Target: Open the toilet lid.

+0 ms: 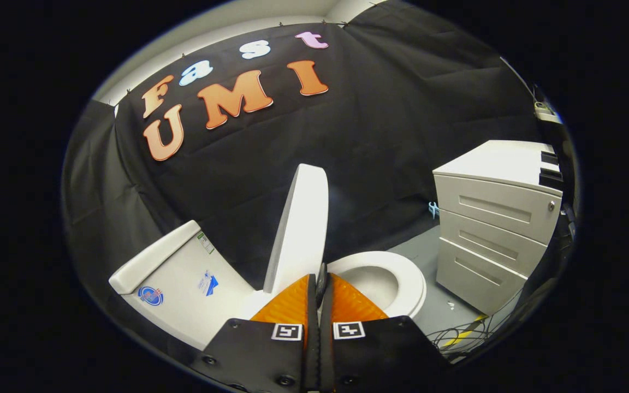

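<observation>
Toilet lid (301, 229) stands raised, seat (402, 273) exposed — task looks essentially complete; gripper (321, 281) clenched, fingers together, grasping nothing.

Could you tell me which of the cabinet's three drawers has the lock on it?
The top drawer of the white cabinet: its round lock sits at the far end; the two drawers below it have none.

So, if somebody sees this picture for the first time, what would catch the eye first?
Probably the white toilet lid, raised almost upright just beyond the gripper, whose fingers are closed together with no gap. To its right lies the open toilet seat and bowl; to its left, the white tank. Further right, a white drawer cabinet stands on the grey floor.
</observation>
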The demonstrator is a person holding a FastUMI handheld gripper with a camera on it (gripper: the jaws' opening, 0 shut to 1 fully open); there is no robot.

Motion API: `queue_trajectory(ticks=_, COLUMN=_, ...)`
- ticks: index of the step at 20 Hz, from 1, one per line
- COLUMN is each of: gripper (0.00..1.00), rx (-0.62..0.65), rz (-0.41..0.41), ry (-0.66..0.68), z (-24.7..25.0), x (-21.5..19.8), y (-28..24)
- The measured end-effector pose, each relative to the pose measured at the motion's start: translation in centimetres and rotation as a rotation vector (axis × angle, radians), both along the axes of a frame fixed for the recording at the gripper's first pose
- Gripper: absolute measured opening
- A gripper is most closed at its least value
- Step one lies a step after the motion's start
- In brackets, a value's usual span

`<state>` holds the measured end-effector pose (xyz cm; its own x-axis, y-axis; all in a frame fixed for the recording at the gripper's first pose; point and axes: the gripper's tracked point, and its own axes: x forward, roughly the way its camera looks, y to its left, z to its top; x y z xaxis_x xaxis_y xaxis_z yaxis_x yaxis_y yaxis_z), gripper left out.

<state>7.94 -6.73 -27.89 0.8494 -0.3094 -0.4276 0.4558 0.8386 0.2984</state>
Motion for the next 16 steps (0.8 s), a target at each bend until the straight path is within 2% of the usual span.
queue_trajectory(ticks=16, gripper=0.07, rx=-0.137, rz=0.102, ry=-0.022, z=5.1, x=4.1, y=8.2)
